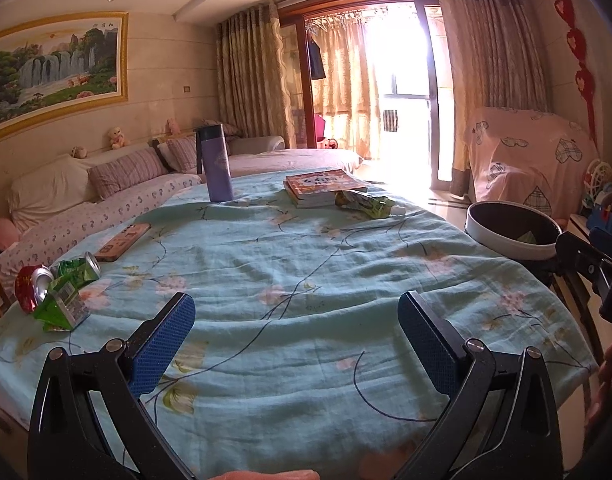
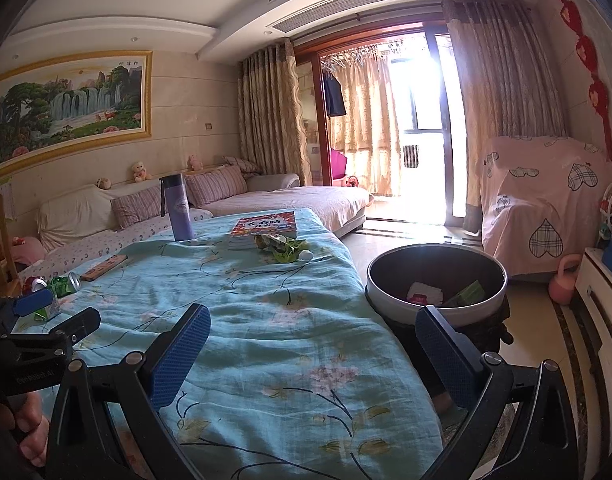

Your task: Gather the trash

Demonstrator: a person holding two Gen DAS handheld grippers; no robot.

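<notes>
Left gripper (image 1: pixel 295 344) jaws spread wide, nothing between them; right gripper (image 2: pixel 312 354) same, low in frame. Hands mostly cut off at the frame edges. Floral blue tablecloth (image 1: pixel 306 280) is rumpled. Crushed cans and green wrappers (image 1: pixel 57 288) sit at left edge, partly overlapping, count unclear. Bin (image 2: pixel 436 290) stands right of table, contents half hidden. Green pouch (image 1: pixel 364 204) lies against books (image 1: pixel 324 188), purple bottle (image 1: pixel 214 164) upper centre. Sofa behind, window blown out.
</notes>
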